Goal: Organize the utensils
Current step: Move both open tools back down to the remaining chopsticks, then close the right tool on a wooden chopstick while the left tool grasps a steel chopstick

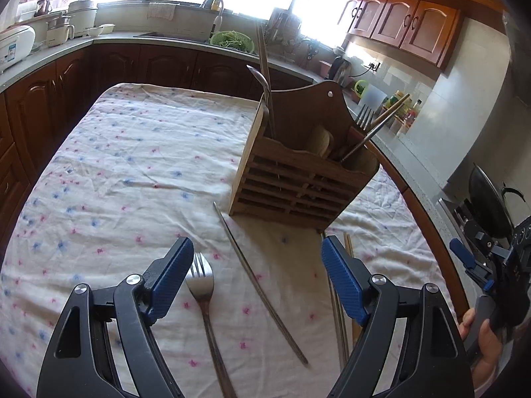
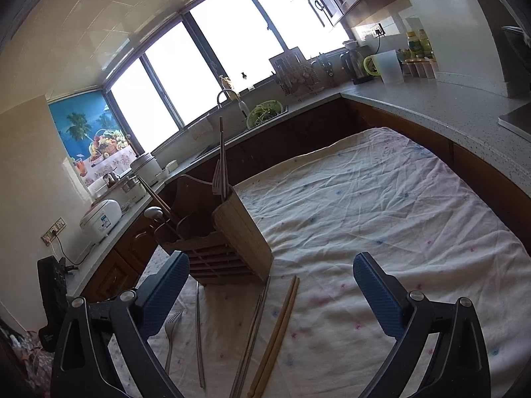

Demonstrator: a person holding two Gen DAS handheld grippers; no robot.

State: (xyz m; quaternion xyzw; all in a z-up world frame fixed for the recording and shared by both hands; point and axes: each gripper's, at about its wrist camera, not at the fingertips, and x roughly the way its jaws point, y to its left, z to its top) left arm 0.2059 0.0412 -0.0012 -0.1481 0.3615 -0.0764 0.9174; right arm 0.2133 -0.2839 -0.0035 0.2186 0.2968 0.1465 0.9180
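A slatted wooden utensil caddy stands on the flowered tablecloth with spoons, a fork and chopsticks upright in it. Loose on the cloth in front of it lie a steel fork, a metal chopstick, a further metal pair and wooden chopsticks. My left gripper hangs open above the fork and the metal chopstick, nothing touching its pads. My right gripper is open wide over the wooden and metal chopsticks, holding nothing; it also shows at the right edge.
Dark wood cabinets and a grey counter wrap around the table. On the counter stand a rice cooker, a sink with a green colander, a kettle, bottles and a wok. A hand shows at the right edge.
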